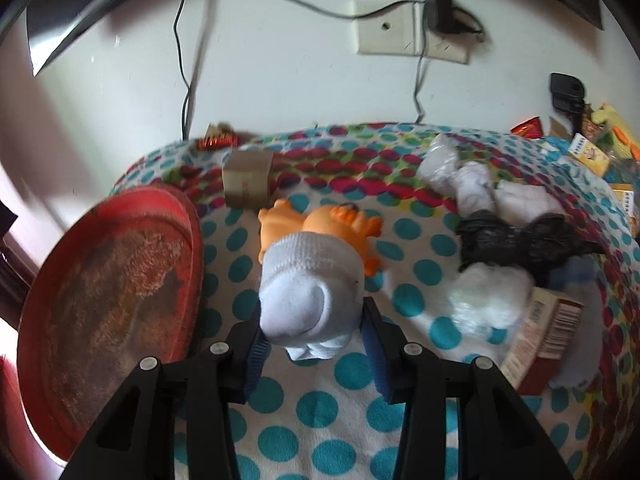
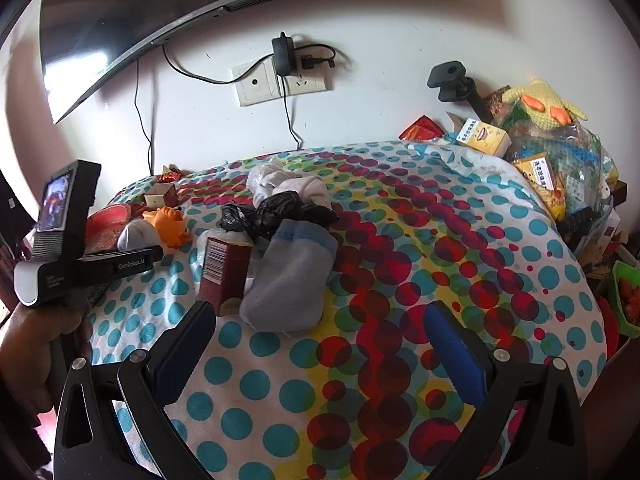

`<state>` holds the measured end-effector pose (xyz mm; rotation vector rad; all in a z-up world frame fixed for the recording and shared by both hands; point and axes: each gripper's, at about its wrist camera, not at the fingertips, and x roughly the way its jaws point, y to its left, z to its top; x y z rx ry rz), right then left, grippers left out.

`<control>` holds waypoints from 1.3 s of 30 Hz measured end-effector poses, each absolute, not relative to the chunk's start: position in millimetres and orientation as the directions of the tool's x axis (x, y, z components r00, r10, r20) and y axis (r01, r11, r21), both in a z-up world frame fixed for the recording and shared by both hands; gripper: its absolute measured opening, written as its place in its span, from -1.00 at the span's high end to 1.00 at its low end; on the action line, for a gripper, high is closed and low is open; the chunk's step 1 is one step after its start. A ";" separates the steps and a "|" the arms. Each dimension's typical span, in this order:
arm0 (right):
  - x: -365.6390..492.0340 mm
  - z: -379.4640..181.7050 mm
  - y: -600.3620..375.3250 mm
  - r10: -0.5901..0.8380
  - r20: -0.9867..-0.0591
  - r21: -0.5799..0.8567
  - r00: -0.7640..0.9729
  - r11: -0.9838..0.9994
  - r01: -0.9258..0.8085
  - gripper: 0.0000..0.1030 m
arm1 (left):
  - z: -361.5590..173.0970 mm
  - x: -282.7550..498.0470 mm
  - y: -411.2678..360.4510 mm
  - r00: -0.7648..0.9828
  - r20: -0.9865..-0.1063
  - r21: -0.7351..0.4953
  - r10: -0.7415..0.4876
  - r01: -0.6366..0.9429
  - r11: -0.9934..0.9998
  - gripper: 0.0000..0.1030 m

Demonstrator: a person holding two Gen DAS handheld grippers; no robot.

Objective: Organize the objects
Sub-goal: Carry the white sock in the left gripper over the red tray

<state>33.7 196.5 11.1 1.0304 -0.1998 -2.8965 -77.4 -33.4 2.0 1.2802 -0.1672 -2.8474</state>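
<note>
Only the left wrist view shows the left gripper (image 1: 312, 334) clamped on a rolled white sock (image 1: 310, 292) at frame centre beside the red tray (image 1: 108, 280), while the right wrist view shows the right gripper (image 2: 320, 340) wide open and empty below a grey sock (image 2: 290, 276).

Soft knitted white sock (image 1: 310, 300), glossy orange rubbery toy (image 1: 320, 226), worn scuffed red tray (image 1: 108, 300), fleecy dotted cloth (image 2: 400, 280), crinkly black plastic bag (image 2: 276, 212).

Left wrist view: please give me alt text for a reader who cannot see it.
The left gripper clamps a rolled white sock between its fingers above a polka-dot cloth. Behind the sock lies an orange toy, with a red tray on the left and more socks and boxes on the right.
</note>
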 end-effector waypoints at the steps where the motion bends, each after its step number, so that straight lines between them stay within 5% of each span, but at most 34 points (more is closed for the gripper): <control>1: 35.3 11.9 195.7 -0.103 -0.622 0.142 -0.776 -0.990 0.017 -1.00 | 8.2 -71.1 -30.8 -0.676 -0.735 0.105 -0.052 -0.038 -0.994 0.16; 15: 44.6 21.5 187.5 -0.110 -0.601 0.141 -0.791 -0.990 0.030 -1.00 | 65.8 -18.2 -19.0 -0.765 -0.635 0.163 -0.109 0.005 -0.987 0.16; 39: 47.2 23.2 184.3 -0.140 -0.606 0.162 -0.783 -0.985 0.051 -1.00 | 67.6 -10.8 -59.4 -0.740 -0.643 0.186 -0.197 0.099 -0.978 0.16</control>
